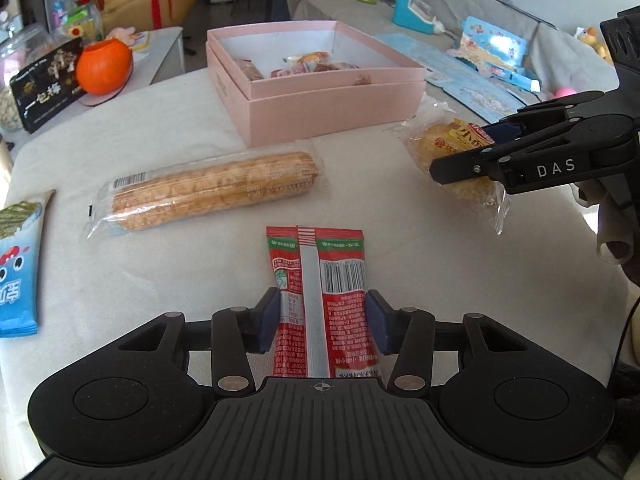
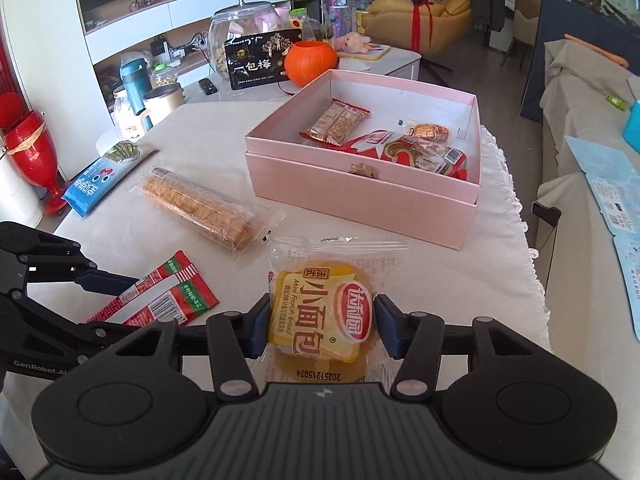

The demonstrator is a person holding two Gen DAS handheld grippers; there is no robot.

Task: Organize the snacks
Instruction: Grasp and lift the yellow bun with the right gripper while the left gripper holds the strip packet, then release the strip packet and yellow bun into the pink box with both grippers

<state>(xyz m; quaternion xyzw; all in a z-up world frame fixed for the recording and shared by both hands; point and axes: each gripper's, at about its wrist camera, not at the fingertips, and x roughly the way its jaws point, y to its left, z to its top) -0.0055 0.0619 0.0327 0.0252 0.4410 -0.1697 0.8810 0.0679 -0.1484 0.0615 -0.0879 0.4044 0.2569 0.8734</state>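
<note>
A red snack packet (image 1: 316,280) lies lengthwise on the white tablecloth, and my left gripper (image 1: 323,300) is shut on it, one blue pad against each long edge. My right gripper (image 2: 322,308) is shut on a yellow mini bread packet (image 2: 320,312); in the left wrist view that bread packet (image 1: 436,140) hangs at the right with its wrapper tail drooping. The open pink box (image 2: 360,196) behind holds several wrapped snacks. A long clear-wrapped biscuit roll (image 1: 212,192) and a blue packet (image 1: 16,272) lie to the left.
An orange pumpkin pot (image 2: 312,62), a black gift box (image 2: 260,64) and a glass jar (image 2: 244,28) stand beyond the table's far left corner. A grey sofa (image 1: 500,24) with blue paper items is on the right. The table edge (image 2: 532,252) runs close beside the pink box.
</note>
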